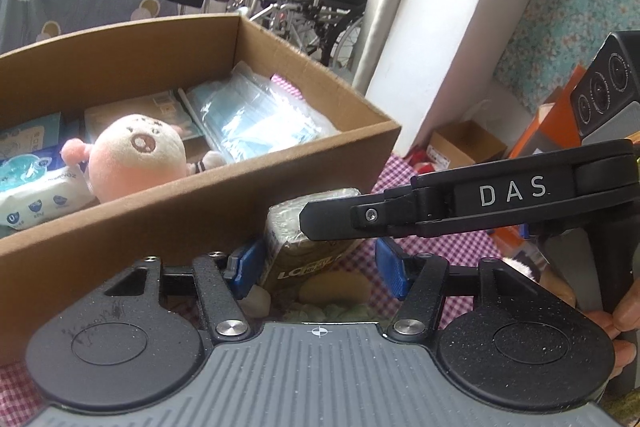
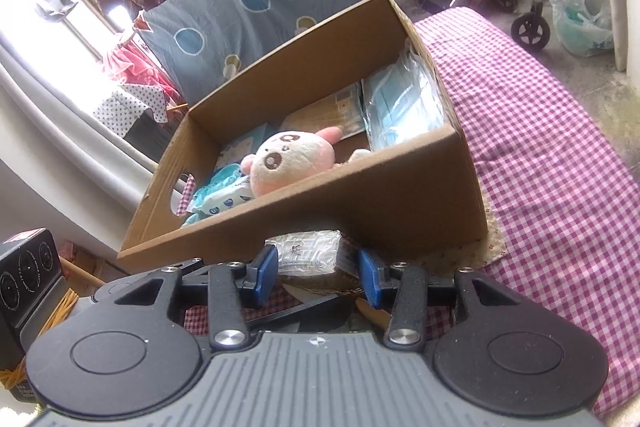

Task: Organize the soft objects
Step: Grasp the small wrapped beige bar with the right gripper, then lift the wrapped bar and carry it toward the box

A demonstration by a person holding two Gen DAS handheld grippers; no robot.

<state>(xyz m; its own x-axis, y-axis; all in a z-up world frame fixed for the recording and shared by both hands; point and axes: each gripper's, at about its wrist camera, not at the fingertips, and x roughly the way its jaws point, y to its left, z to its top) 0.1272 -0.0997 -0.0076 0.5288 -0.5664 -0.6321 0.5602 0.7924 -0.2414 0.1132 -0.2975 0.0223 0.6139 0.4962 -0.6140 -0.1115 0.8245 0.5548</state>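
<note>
Blue pads of the left gripper (image 1: 316,269) stand either side of a plastic-wrapped tissue pack (image 1: 308,251), parted and, by the look of it, not yet pressing, so I judge this claw released around the pack, not grasping it. From the right, the right gripper (image 2: 318,277) brackets the same pack's clear end (image 2: 308,253); whether its pads touch cannot be told, and its long black finger crosses over the pack in the left view. Two claws on one soft, slippery bundle probably serve to keep it from sagging. The pack lies on the checked cloth (image 2: 540,147), just beside the near wall of the cardboard box (image 2: 360,203). Inside already sit a pink plush toy (image 1: 136,155), wet wipes (image 1: 36,193) and bagged face masks (image 1: 256,115), suggesting the pack goes there next.
</note>
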